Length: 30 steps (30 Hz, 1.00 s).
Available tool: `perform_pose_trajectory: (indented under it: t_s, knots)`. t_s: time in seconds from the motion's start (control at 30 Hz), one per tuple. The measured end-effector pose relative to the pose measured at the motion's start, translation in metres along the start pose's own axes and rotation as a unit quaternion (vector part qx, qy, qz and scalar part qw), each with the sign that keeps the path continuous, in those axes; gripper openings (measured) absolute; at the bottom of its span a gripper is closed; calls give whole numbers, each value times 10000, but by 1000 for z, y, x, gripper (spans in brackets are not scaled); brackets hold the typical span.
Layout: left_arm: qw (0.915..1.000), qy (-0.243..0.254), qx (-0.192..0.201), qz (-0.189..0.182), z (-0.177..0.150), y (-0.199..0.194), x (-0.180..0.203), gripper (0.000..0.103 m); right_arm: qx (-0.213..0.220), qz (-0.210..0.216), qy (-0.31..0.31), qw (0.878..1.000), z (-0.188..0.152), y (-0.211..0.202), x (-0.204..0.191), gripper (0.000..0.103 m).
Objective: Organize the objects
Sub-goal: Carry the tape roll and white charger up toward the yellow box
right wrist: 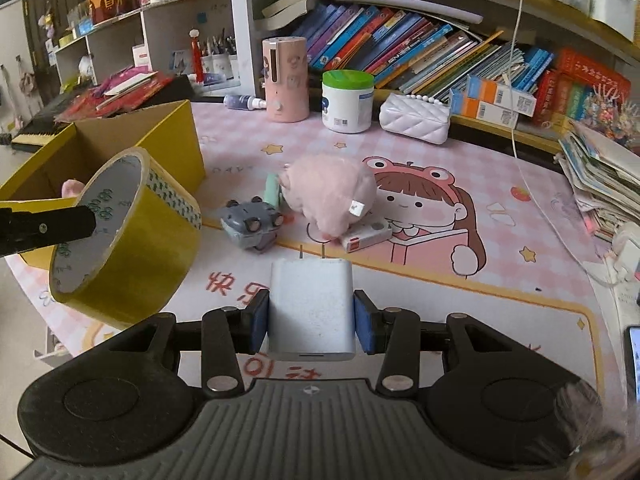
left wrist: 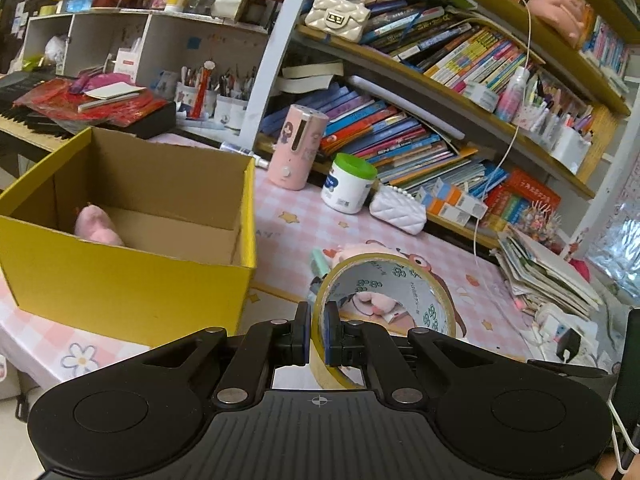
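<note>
Left tongs (left wrist: 317, 334): pinching tape roll (left wrist: 384, 280) wall, held beside yellow box (left wrist: 132, 280). Right tongs (right wrist: 311, 322): gripping white charger (right wrist: 311, 312) above table (right wrist: 500, 288). Ahead: grey toy car (right wrist: 250, 226), pink plush (right wrist: 332, 196).

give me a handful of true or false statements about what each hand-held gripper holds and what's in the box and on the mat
1. The left hand-held gripper clamps the wall of a roll of yellow tape. True.
2. The right hand-held gripper is open and holds nothing. False: it is shut on a white charger, prongs pointing forward.
3. The yellow box holds something pink. True.
4. The pink plush on the mat lies inside the box. False: it lies on the mat, beside a grey toy.
5. The green-lidded tub lies on its side. False: it stands upright.
</note>
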<state>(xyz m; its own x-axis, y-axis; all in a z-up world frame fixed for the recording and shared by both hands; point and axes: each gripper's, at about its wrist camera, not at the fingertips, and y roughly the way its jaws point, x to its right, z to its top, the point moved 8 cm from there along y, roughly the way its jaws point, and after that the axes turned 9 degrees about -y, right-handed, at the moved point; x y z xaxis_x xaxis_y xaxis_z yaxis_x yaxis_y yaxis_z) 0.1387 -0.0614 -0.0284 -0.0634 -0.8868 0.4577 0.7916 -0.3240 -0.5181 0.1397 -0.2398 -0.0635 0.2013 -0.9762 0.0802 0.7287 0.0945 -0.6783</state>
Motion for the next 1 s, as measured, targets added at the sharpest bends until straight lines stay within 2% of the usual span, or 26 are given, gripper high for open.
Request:
perform_pose_trajectory:
  t_s: [0.17, 0.5, 0.67, 1.0]
  knots:
    - [10000, -16, -44, -6, -1, -22, -30, 5, -45, -38, 90, 9999, -5, -11, -29, 41]
    - [9993, -290, -227, 82, -14, -71, -104, 5, -238, 37, -51, 9997, -27, -37, -115, 41]
    - [9986, -433, -250, 183, -19, -96, -139, 5, -410, 166, -43, 9990, -45, -45, -152, 41]
    - [9973, -526, -135, 497, -22, -143, -192, 5, -456, 474, -70, 9978, -58, -56, -220, 41]
